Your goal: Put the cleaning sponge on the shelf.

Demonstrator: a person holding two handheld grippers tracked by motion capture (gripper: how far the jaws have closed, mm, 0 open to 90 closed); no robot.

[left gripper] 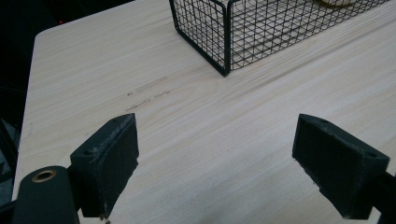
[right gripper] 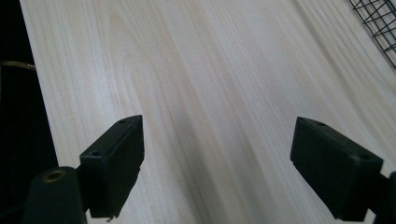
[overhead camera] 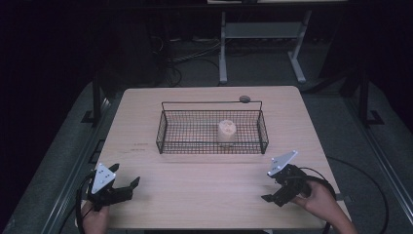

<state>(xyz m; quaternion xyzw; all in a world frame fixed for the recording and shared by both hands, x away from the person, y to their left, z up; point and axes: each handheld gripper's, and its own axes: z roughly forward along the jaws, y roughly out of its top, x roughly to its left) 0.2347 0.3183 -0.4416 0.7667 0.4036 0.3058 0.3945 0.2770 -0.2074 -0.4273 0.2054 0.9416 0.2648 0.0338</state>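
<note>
A black wire basket [overhead camera: 161, 132] stands in the middle of the light wooden table [overhead camera: 204, 185]. Inside it, right of centre, sits a round beige object [overhead camera: 227, 129]. My left gripper [overhead camera: 125, 174] is near the table's front left corner, open, with bare wood between its fingers. My right gripper [overhead camera: 269, 186] is at the front right, also open and holding nothing. In the left gripper view the gripper [left gripper: 215, 163] faces the basket's near corner [left gripper: 225, 51], well short of it. The right gripper view has its gripper [right gripper: 217, 163] over bare wood, with a basket corner [right gripper: 379, 18] at top right.
A small grey round thing [overhead camera: 244, 99] lies by the basket's far rim. Faint dark marks [overhead camera: 139, 147] show on the table left of the basket. A white table frame [overhead camera: 223, 48] and cables stand on the floor beyond. Open wood lies between the basket and both grippers.
</note>
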